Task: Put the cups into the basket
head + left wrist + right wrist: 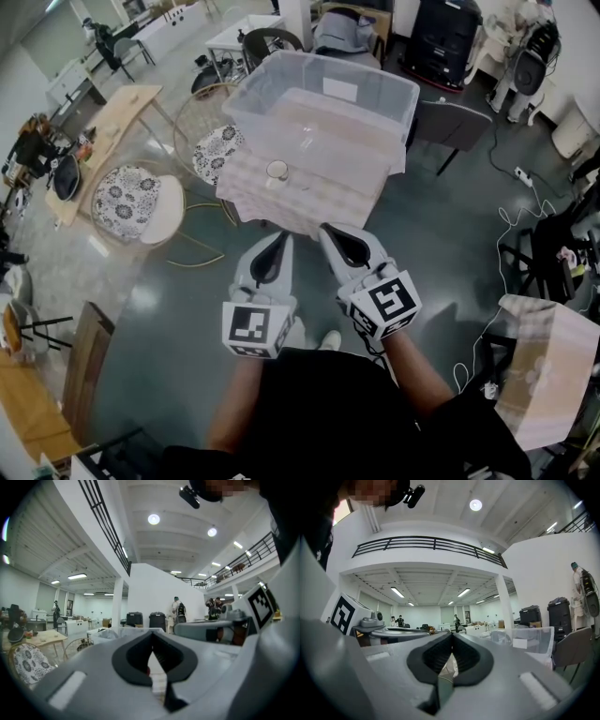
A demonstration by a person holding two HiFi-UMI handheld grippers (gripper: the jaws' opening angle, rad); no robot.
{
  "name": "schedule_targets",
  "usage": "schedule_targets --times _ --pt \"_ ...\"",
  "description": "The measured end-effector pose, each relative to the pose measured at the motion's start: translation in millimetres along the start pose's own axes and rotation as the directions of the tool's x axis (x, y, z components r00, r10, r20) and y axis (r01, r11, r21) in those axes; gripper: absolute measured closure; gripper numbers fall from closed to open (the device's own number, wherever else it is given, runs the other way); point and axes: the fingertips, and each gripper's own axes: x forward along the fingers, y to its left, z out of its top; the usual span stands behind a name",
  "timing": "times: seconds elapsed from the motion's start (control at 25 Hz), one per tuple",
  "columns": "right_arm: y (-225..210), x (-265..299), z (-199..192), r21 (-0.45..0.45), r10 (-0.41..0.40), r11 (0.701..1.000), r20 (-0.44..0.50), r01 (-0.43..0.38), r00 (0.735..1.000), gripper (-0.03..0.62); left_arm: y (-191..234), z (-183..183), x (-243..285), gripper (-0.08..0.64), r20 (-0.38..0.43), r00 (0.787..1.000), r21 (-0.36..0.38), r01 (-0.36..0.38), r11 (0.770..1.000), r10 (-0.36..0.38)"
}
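- Two grippers sit nearest me at the bottom middle of the head view, level and side by side: the left gripper (282, 238) and the right gripper (327, 231). Both are grey moulded plastic with dark ribbed pads, and each has a black-and-white marker cube at the rear.
- Both pairs of jaws are pressed together with nothing between them. Each gripper view shows the pads meeting at the tips.
- No cup is held, so I judge the task to be at its opening approach, with both grippers short of the counter's near edge.
- Just past the tips is the counter (323, 202), a small one draped in a pale checked cloth that hangs over the front.
- One cup (277, 170) stands upright on the cloth, left of centre. It is small and round, with a light rim. I cannot tell its material, or whether it touches the tub behind it.
- Beyond it on the same counter is the basket (375, 89), a large clear plastic tub with rounded corners and tall walls. It is open on top, and I see no cup inside.
- The next move, as I judge it, is to spread one pair of jaws, reach forward and close gently on the cup's wall. The cup then has to be lifted well clear of that tall rim.
- Farther left, a chair with a floral cushion (141, 199) stands on glossy grey floor.
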Motion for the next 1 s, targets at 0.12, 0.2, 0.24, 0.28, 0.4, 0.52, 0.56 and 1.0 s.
schedule_targets --times 0.12,0.2,0.24,0.28,0.4,0.52,0.56,1.0 --pt "-2.0 14.9 0.0 0.01 -0.009 1.0 -0.003 0.009 1.0 0.591 13.4 -0.2 4.3 0.554 -0.002 1.0 -0.01 -0.001 1.0 0.001" --pt "-1.4 25.6 -0.2 0.012 -0.01 1.0 -0.005 0.01 1.0 0.591 24.6 -2.0 6.5 0.554 -0.007 1.0 -0.02 -0.003 1.0 0.003" --pt "-1.4 30.7 -0.9 0.011 -0.011 1.0 -0.007 0.011 1.0 0.591 29.9 -2.9 7.9 0.554 -0.008 1.0 -0.026 -0.003 1.0 0.003" --pt "-1.9 35.6 -1.8 0.01 -0.012 1.0 -0.01 0.012 1.0 0.591 34.6 -3.2 9.9 0.554 -0.008 1.0 -0.027 -0.002 1.0 0.001" --pt "-6.1 52.0 -3.9 0.01 -0.022 1.0 -0.016 0.022 1.0 0.591 48.7 -2.9 19.0 0.554 -0.006 1.0 -0.018 0.014 1.0 -0.014" --pt "-11.3 73.5 -4.0 0.01 -0.033 0.999 -0.021 0.034 0.999 0.591 69.4 -4.4 30.4 0.554 -0.01 1.0 -0.035 0.017 0.999 -0.017" --pt "-13.0 79.8 -4.4 0.01 -0.039 0.999 -0.025 0.039 0.999 0.591 75.0 -5.4 34.0 0.554 -0.014 1.0 -0.037 0.021 0.999 -0.021" --pt "-32.6 146.0 -6.3 -0.007 -0.089 0.996 -0.047 0.089 0.995 0.591 136.2 -12.2 70.9 0.554 -0.012 0.998 -0.065 0.058 0.996 -0.058"
